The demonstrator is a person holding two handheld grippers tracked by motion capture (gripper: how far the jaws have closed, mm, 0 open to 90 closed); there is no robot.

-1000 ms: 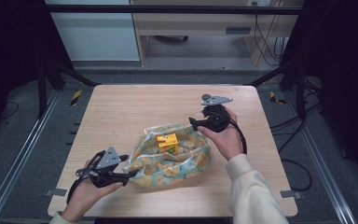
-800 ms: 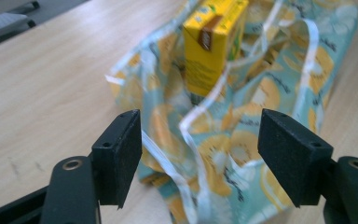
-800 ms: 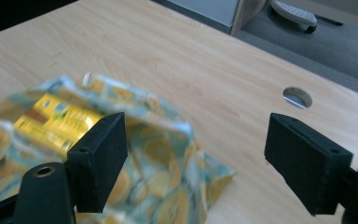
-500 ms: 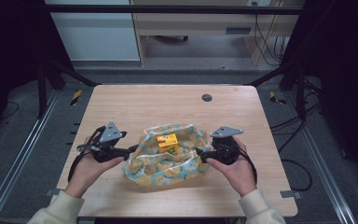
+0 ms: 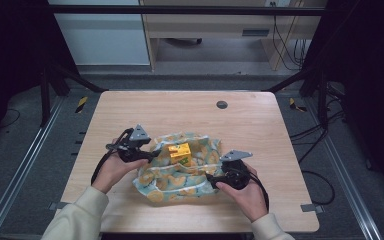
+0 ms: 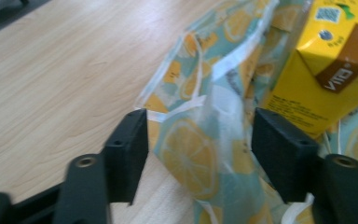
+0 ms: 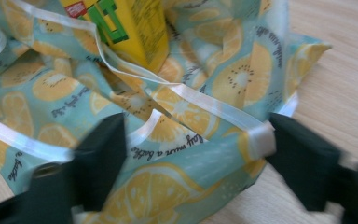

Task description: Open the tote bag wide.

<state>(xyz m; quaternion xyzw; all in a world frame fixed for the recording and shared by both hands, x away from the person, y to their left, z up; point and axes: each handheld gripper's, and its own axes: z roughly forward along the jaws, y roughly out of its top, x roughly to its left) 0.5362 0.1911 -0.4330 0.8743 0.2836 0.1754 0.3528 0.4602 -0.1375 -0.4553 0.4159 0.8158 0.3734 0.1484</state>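
Both my grippers stand with jaws apart: left gripper [image 6: 193, 154] straddles the lemon-print bag's [image 5: 180, 172] edge, right gripper [image 7: 193, 154] its taped rim opposite; yellow carton [image 5: 179, 152] sits ahead between them, nearer my left.

The light wood-grain bench [image 5: 130, 115] has a small round dark grommet [image 5: 222, 104] set near its far edge, right of centre. Black metal frame bars [image 5: 55, 75] stand at both far corners, and aluminium rails [image 5: 20, 170] run along the grey floor on either side. A yellow-and-black striped marker [image 5: 81, 103] lies on the floor at far left. Behind, a pale wooden desk [image 5: 215, 25] stands with black cables [image 5: 280, 35] hanging beside it.
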